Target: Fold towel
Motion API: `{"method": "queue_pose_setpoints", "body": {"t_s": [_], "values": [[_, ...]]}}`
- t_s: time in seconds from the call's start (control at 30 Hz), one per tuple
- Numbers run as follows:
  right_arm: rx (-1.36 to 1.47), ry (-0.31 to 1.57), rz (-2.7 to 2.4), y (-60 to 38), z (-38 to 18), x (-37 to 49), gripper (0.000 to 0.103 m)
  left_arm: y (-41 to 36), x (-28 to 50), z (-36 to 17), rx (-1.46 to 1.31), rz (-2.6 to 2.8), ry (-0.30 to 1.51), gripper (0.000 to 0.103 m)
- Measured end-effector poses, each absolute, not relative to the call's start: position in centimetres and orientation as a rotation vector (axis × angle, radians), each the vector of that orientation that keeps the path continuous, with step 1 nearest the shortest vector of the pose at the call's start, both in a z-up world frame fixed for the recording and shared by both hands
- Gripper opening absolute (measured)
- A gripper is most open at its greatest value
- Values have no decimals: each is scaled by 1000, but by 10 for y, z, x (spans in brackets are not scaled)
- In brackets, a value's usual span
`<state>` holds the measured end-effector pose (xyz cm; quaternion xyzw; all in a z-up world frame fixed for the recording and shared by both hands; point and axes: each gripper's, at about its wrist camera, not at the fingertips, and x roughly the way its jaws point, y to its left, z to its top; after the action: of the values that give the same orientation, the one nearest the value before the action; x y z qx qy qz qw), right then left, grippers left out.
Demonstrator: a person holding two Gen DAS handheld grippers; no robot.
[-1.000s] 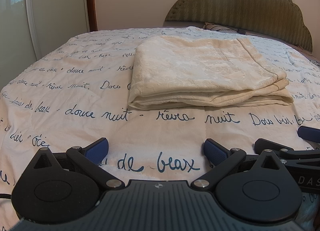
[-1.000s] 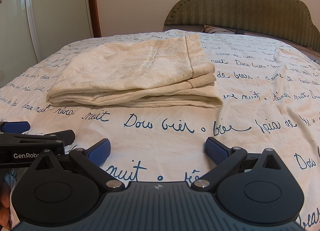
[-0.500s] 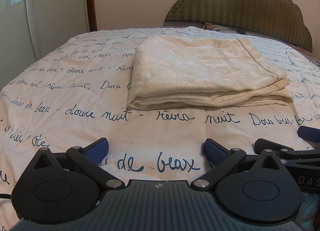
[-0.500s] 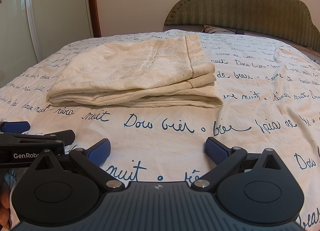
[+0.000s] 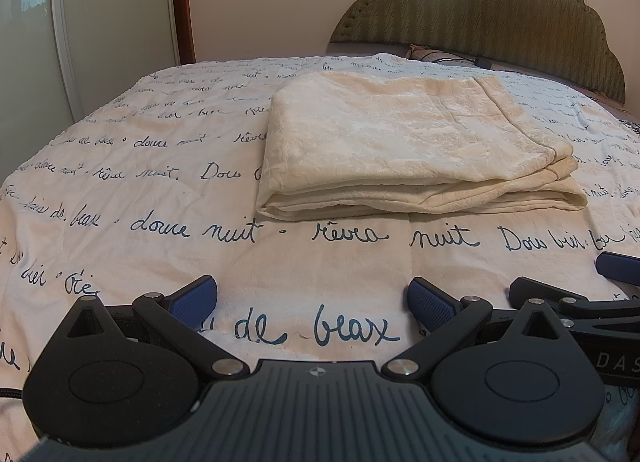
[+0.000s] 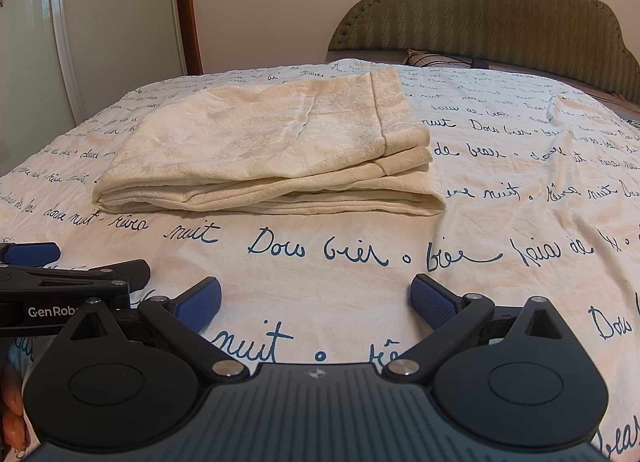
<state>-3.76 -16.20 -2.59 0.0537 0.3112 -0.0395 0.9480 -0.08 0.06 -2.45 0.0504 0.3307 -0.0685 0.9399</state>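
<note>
Ahead, folded towel (image 5: pixel 404 146) lies apart from spread fingers (image 5: pixel 194 298), none touching.

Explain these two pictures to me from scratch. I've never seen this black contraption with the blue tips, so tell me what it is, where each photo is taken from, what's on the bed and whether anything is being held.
No robot here: a person holds a hand-held two-finger gripper in each hand, each carrying a camera that looks out along its fingers. One picture is from the left gripper, the other from the right gripper. The blue tips are the finger pads. Both grippers are open and hold nothing. Each gripper also shows at the edge of the other's picture, so they sit side by side. Ahead, a cream towel, folded into layers, lies on a bedspread printed with blue handwriting. Behind is a green headboard.
</note>
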Motion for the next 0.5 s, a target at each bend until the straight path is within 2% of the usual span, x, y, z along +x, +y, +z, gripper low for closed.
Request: {"method": "queue_pose_setpoints", "body": {"t_s": [0.5], "values": [[110, 633, -80, -162, -26, -37, 102, 1, 0, -24, 97, -143, 678, 103]]}}
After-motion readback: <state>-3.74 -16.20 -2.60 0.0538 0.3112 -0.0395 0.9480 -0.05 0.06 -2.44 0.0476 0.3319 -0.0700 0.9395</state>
